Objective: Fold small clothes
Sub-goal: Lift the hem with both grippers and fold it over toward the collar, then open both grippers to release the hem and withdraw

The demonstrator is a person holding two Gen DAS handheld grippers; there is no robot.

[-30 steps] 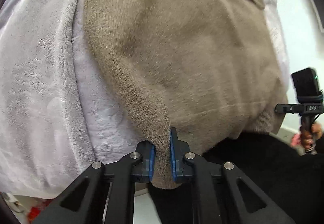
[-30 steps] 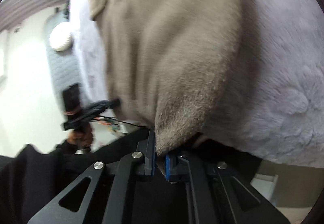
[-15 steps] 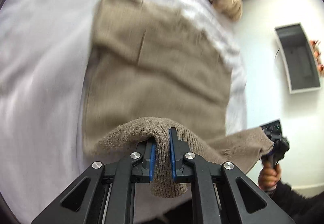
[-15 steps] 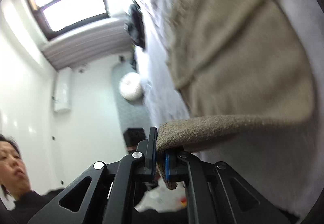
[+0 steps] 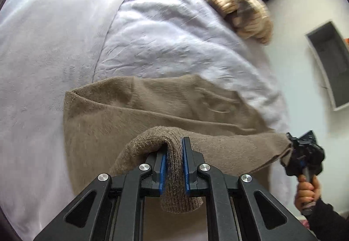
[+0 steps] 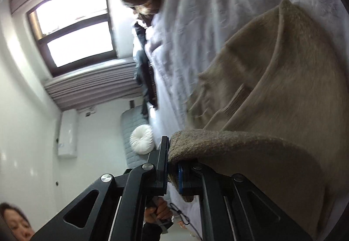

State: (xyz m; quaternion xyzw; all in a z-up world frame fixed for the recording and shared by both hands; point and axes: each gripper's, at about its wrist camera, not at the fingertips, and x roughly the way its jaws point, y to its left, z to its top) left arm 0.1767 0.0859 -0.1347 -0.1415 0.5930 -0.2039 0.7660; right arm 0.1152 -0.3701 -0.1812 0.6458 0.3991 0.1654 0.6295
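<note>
Daylight thru the window (image 6: 74, 29), right-wrist view; panes blown out to pure white, glare spills onto the wall beside it. Both views bright, soft light, no hard shadows; faint shade only under the lifted hem of the brown knit garment (image 5: 165, 110). Strong fisheye: dark vignette at the corners, straight lines bowed near the edges. Motion blur on the cream knit pile (image 5: 240, 12) & on the white blanket (image 6: 196, 34). Gripper frames at btm of both views stay sharp. Colours slightly cool, w/ a bluish cast on the blanket.
</note>
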